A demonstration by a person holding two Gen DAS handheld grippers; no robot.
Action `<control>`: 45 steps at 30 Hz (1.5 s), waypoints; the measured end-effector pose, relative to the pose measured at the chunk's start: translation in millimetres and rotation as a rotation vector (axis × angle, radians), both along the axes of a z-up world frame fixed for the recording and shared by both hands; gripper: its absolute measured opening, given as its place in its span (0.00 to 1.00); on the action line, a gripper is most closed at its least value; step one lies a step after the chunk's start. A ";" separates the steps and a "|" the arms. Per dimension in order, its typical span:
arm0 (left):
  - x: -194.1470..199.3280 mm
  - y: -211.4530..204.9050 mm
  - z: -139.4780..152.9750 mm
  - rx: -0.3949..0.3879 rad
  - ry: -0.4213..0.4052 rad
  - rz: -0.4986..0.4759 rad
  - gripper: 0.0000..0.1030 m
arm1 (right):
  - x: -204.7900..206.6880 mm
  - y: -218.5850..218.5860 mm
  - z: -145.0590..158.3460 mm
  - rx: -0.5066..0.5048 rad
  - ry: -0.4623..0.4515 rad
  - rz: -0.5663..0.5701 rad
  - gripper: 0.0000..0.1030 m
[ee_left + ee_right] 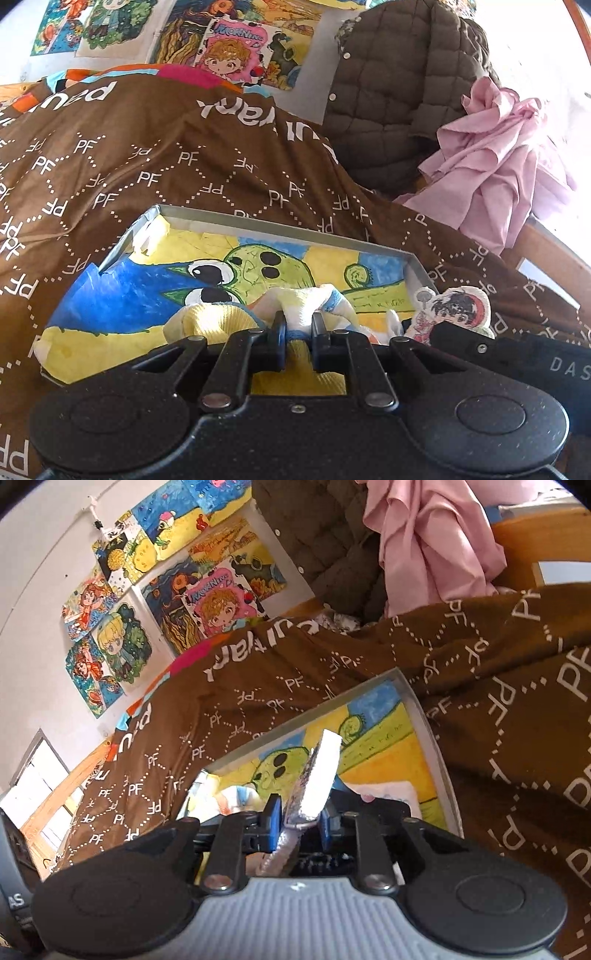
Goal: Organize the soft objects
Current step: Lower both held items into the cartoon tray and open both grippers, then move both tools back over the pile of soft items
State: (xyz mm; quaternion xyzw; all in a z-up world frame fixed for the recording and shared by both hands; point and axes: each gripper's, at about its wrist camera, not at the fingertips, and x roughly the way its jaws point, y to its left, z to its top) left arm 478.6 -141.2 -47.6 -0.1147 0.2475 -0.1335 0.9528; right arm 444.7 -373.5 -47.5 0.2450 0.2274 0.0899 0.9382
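A shallow grey box (pixel 295 230) lined with a painted green creature lies on the bed. My left gripper (pixel 298 332) hangs low over its near side, shut on a bunched white, yellow and blue soft toy (pixel 306 299). To its right stands a flat cushion with a cartoon character (pixel 454 308). In the right wrist view this cushion (pixel 319 771) shows edge-on and tilted, and my right gripper (pixel 299 823) is shut on its lower end, blue pads on either side. It sits above the box (pixel 434 746). More soft items below it are partly hidden.
A brown blanket printed with PF letters (pixel 147 166) covers the bed around the box. A quilted brown jacket (pixel 399 92) and a crumpled pink cloth (pixel 498 155) are heaped at the back right by a wooden frame (pixel 554 254). Drawings (pixel 229 48) cover the wall.
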 end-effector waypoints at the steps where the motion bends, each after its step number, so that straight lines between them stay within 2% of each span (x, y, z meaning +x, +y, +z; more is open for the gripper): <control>1: 0.2 -1.8 0.4 0.011 -0.001 -0.004 0.13 | 1.2 -2.7 -1.0 0.010 0.003 0.002 0.24; 6: -2.8 -11.4 2.2 0.087 -0.024 -0.028 0.13 | 2.1 -8.7 -2.2 0.025 0.006 0.015 0.27; 7: -3.5 -12.9 3.1 0.097 -0.027 -0.034 0.13 | 1.9 -8.9 -1.5 0.015 0.006 0.015 0.30; 10: -5.7 -12.3 4.6 0.100 -0.027 -0.041 0.19 | -0.2 -4.5 3.3 -0.058 -0.002 0.012 0.47; 12: -7.9 -9.6 6.0 0.098 -0.029 -0.043 0.21 | -1.8 -1.7 5.7 -0.100 0.000 0.009 0.52; 15: -10.8 -6.1 8.8 0.104 -0.030 -0.048 0.32 | -5.0 2.9 8.3 -0.162 0.012 0.002 0.60; 17: -12.6 -2.4 10.4 0.105 -0.021 -0.052 0.43 | -8.4 5.6 11.0 -0.193 0.017 -0.001 0.69; 20: -17.3 3.6 11.9 0.100 -0.018 -0.044 0.54 | -14.7 7.3 15.2 -0.209 0.016 0.002 0.76; 26: -29.9 16.0 18.9 0.079 -0.022 -0.010 0.69 | -31.7 13.3 28.7 -0.248 -0.007 -0.013 0.90; 31: -48.7 25.3 31.1 0.088 -0.051 0.013 0.80 | -54.2 16.9 47.7 -0.239 -0.042 -0.010 0.95; 35: -67.7 38.1 41.8 0.064 -0.062 0.064 0.89 | -79.2 21.3 60.8 -0.252 -0.064 -0.009 0.99; 40: -98.4 51.9 57.6 0.041 -0.080 0.103 0.93 | -112.6 29.3 74.6 -0.275 -0.091 -0.009 1.00; 45: -134.5 58.9 73.3 0.033 -0.116 0.098 0.99 | -144.2 36.3 88.7 -0.288 -0.125 -0.017 1.00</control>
